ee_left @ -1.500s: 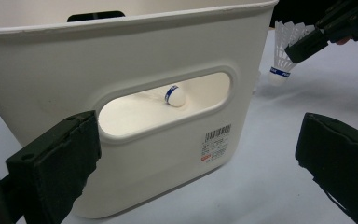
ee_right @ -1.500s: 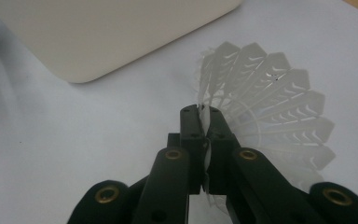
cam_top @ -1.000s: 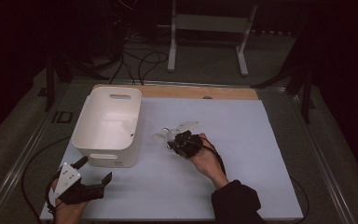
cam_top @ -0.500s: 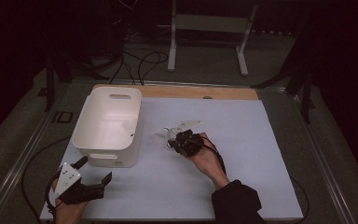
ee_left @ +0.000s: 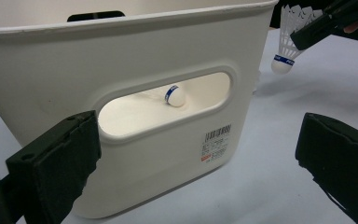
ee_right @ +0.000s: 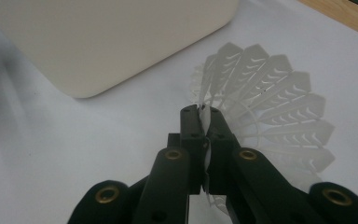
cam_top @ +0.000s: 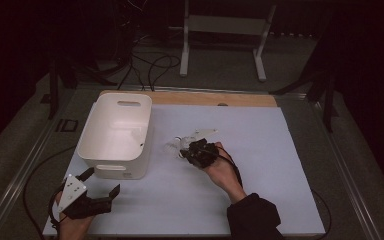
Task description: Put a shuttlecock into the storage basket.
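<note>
Nearest the person, the left hand-held gripper (cam_top: 101, 196) sits low on the bench (cam_top: 290, 150), just short of the near wall of the white plastic bin with cut-out handles (cam_top: 111, 171). Its jaws stand wide apart with nothing between them; in the left gripper view they frame the near handle slot of the bin. Through that slot a shuttlecock with a white cork nose and a blue band (ee_left: 174, 95) lies on the bin floor.

Farther out, to the right of the bin, the right hand-held gripper (cam_top: 186, 151) is clamped on a white feathered shuttlecock (ee_right: 270, 107). In the right gripper view the jaws are pressed together on a thin edge of the feather skirt, the skirt fanning out beyond and to the right of the tips. In the left gripper view the held shuttlecock hangs with its banded cork nose downward, so its long axis looks close to upright, tilted a little. It appears lifted just off the bench, near the right wall of the bin, though whether the nose touches the white sheet cannot be told.

The relation that matters: the bin opening lies to the left of the held shuttlecock and higher than it. By this judgement the right hand, much the nearer one, must carry it up over the right rim of the bin and leftward before letting go; the left hand is well apart from it, in front of the bin.
</note>
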